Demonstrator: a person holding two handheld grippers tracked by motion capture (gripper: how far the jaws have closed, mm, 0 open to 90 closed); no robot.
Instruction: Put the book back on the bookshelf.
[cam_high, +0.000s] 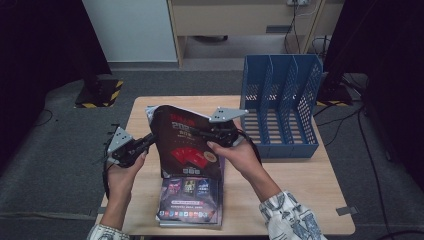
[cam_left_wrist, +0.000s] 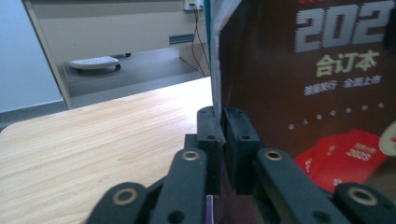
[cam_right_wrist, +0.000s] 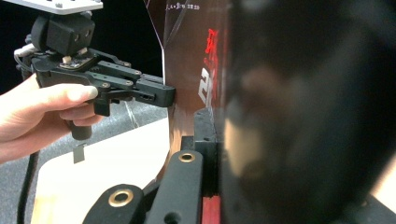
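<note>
1. The left gripper (cam_high: 150, 140) is clamped on the left edge of the dark magazine (cam_high: 185, 142), held upright above the wooden table (cam_high: 295, 175).
2. The right gripper (cam_high: 197, 132) pinches its right edge, jaws closed on it.
3. The cover reads "202" and "合订本" in pale print, with red cards below.
4. A second magazine (cam_high: 190, 200) lies flat underneath; the blue file rack (cam_high: 280, 100) stands well to the right.

Two magazines (cam_high: 186, 142), one file rack (cam_high: 280, 102)

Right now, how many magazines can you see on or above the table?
2. A dark magazine is held upright above the table by both grippers. A second magazine lies flat at the near edge. More may be hidden under it.
</note>
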